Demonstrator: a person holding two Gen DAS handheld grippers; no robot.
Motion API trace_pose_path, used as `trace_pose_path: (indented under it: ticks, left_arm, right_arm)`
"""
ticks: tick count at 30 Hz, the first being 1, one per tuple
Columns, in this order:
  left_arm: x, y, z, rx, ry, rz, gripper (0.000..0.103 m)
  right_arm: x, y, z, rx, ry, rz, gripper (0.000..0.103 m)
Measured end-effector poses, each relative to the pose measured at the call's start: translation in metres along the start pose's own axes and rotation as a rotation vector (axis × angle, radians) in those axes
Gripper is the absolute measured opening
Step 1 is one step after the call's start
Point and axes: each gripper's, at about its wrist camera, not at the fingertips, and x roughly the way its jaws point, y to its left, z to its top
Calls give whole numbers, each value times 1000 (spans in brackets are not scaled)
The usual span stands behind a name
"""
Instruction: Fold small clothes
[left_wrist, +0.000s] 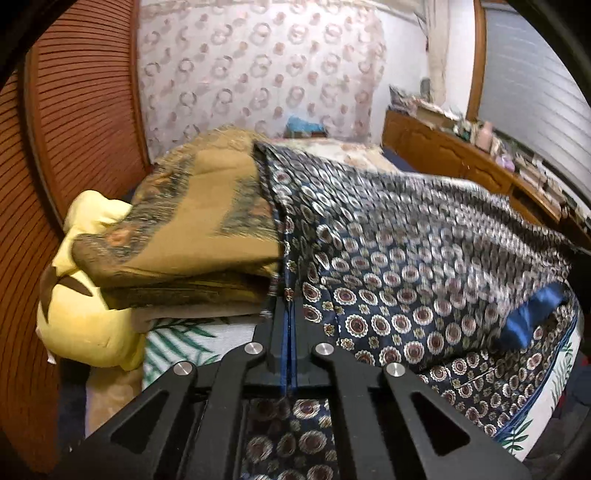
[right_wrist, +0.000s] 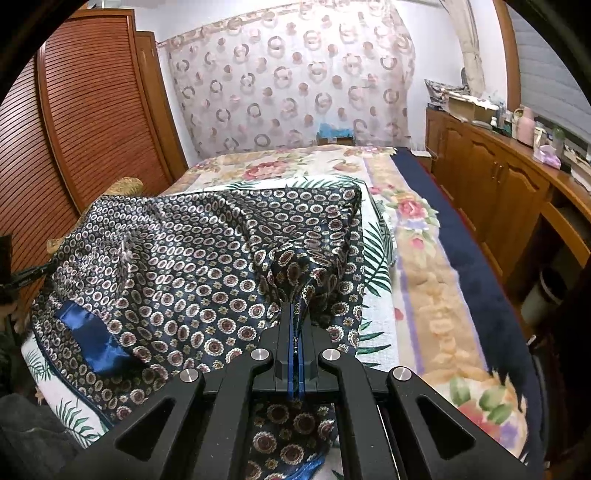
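Note:
A navy garment with a medallion print (left_wrist: 399, 266) lies half lifted over the bed, and its blue satin waistband (left_wrist: 532, 317) shows at the right. My left gripper (left_wrist: 286, 299) is shut on the garment's left edge, which runs up between the pads. In the right wrist view the same garment (right_wrist: 177, 258) spreads out to the left, with the blue waistband (right_wrist: 88, 339) low on the left. My right gripper (right_wrist: 296, 306) is shut on a bunched fold at the garment's right side, and the cloth hangs below the jaws.
A folded mustard patterned cloth (left_wrist: 199, 229) rests on a yellow cushion (left_wrist: 81, 314) at the left. The bed carries a palm-leaf sheet (right_wrist: 376, 266) and a floral blanket (right_wrist: 436, 295). Louvred wardrobe doors (right_wrist: 92, 110) stand at the left, a wooden cabinet (right_wrist: 495, 181) at the right.

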Motion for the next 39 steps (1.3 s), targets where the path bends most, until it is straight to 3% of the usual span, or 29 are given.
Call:
trace_pose_path:
  ticks: [8,17,19,23,25,27,31,39]
  left_arm:
    - [-38,16,-15,-37,-12,-11,1]
    - [-37,18,-22,-20,10,21,1]
    - [-36,16,-22,-10,12,-1,2]
    - [-48,9,-22,12,-40,-19,42]
    - [-52,7,-21,13,-55,-36,46]
    - [-55,5,-21,19,-59,-36,57]
    - [-53,2,-24,24,-59,-25,61]
    - [-47,0,-36,1,-46,6,61]
  right_arm:
    - [-21,5,-10,-12,17,8,1]
    - [-30,10,-22,-53,53,-40,1]
    - [-31,16,-18,-87,40,-47,1]
    - [-39,34,-11,-129,-9,-82,13]
    - [-44,42,-5,-151,-36,-89,29]
    - [-47,52,-2,-175,-61,-93,52]
    - [-49,69,0,-195,-101,-65,63]
    - [-3,111,-10,-257,-45,49,64]
